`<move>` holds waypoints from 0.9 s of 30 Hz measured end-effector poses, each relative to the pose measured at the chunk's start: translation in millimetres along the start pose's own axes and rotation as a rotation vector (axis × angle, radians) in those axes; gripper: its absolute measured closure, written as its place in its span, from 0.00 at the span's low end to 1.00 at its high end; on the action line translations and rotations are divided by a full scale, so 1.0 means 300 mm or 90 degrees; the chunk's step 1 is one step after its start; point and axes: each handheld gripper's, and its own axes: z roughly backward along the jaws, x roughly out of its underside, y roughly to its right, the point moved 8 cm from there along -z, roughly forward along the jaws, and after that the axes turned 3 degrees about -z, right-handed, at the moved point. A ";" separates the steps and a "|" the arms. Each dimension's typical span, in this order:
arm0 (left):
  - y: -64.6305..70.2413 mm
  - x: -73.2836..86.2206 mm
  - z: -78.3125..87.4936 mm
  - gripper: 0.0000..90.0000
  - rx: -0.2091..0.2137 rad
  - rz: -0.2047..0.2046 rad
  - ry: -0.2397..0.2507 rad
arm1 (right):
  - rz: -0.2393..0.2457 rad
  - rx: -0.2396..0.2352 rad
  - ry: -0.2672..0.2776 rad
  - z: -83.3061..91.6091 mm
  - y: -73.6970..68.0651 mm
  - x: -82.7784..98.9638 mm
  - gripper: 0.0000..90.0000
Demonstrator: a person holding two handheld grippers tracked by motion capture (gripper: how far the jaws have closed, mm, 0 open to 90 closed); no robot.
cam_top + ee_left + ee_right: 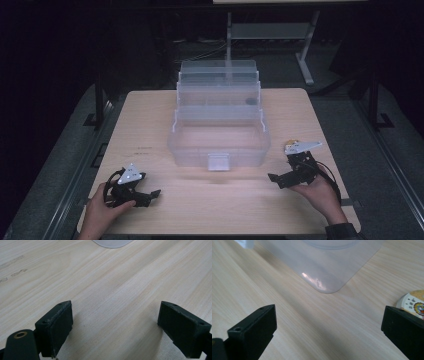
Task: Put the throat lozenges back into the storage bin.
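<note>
Sitting just beyond the right gripper [280,178] on the near right of the wooden table [150,115], a small round disc with a printed label [413,303] is lying flat, so it has no long axis to line up with and is pointing no particular way. In the right gripper view it is peeking out behind the right-hand jaw, with the near right corner of the clear tiered organiser box [218,127] further to the left. The right gripper's jaws are standing wide apart and holding nothing. The left gripper [148,196] is resting at the near left, well apart from the disc, its jaws also spread over bare wood. The right hand [320,195] is therefore the nearer one, and I judge the reach will be a short shift to the far right.
</note>
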 end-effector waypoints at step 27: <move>0.000 0.000 0.000 0.13 0.000 0.000 -0.001 | -0.004 0.024 -0.022 0.006 0.096 -0.065 0.00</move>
